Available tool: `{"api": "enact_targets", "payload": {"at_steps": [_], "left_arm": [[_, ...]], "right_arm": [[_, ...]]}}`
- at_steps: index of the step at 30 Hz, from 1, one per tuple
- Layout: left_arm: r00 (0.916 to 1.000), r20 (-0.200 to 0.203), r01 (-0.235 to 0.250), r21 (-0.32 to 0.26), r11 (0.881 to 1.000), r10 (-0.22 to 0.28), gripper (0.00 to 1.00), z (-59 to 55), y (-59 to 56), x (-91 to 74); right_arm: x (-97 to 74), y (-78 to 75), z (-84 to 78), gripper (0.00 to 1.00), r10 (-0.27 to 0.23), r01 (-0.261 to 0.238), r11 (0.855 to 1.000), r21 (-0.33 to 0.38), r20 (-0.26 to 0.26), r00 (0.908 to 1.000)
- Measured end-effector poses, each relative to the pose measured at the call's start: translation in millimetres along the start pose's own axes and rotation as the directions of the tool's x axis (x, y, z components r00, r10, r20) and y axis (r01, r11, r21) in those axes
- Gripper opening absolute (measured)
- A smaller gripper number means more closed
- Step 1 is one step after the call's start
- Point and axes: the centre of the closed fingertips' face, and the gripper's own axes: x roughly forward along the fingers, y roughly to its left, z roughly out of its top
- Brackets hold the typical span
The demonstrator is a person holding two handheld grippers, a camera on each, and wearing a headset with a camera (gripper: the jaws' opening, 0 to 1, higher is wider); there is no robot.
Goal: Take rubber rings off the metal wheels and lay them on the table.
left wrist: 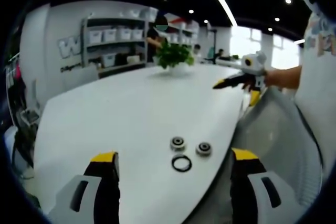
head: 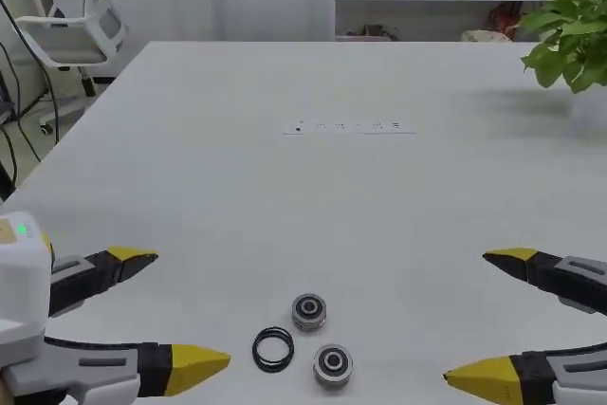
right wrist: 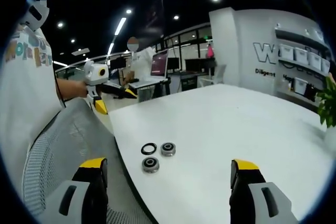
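Yellow-tipped, the left gripper (head: 175, 308) and right gripper (head: 484, 318) both stand released, jaws spread, grasping nothing; between them a black rubber ring (head: 273, 348) lies on the white table (head: 303, 187), just beside two metal wheels (head: 332, 364) (head: 309, 311); beyond, a green plant (head: 569, 40).

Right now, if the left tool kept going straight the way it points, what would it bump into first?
Probably the black rubber ring on the white table, with two round metal wheels just behind. The yellow-tipped left tool might pass above them; height is unclear.
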Motion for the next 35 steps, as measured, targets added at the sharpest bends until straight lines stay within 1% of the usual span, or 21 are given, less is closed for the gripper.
{"api": "enact_targets", "payload": {"at_steps": [11, 18, 35], "left_arm": [[0.9999, -0.01, 0.005, 0.01, 1.0, -0.005, 0.9, -3.6, -1.5, 0.8], [0.9999, -0.011, 0.007, 0.005, 1.0, -0.007, 0.91, -4.9, -1.3, 0.5], [0.9997, -0.02, 0.013, 0.015, 1.0, -0.013, 0.93, -6.5, -0.9, 1.2]], "right_arm": [[1.2, 1.5, -2.9, 0.98, 0.001, -0.001, 1.0, -0.004, -0.01, 1.0], [1.9, 2.1, -4.2, 0.99, -0.001, 0.001, 1.0, -0.008, -0.015, 0.9999], [2.1, 2.8, -4.1, 0.99, -0.004, 0.004, 1.0, -0.005, -0.015, 0.9999]]}}
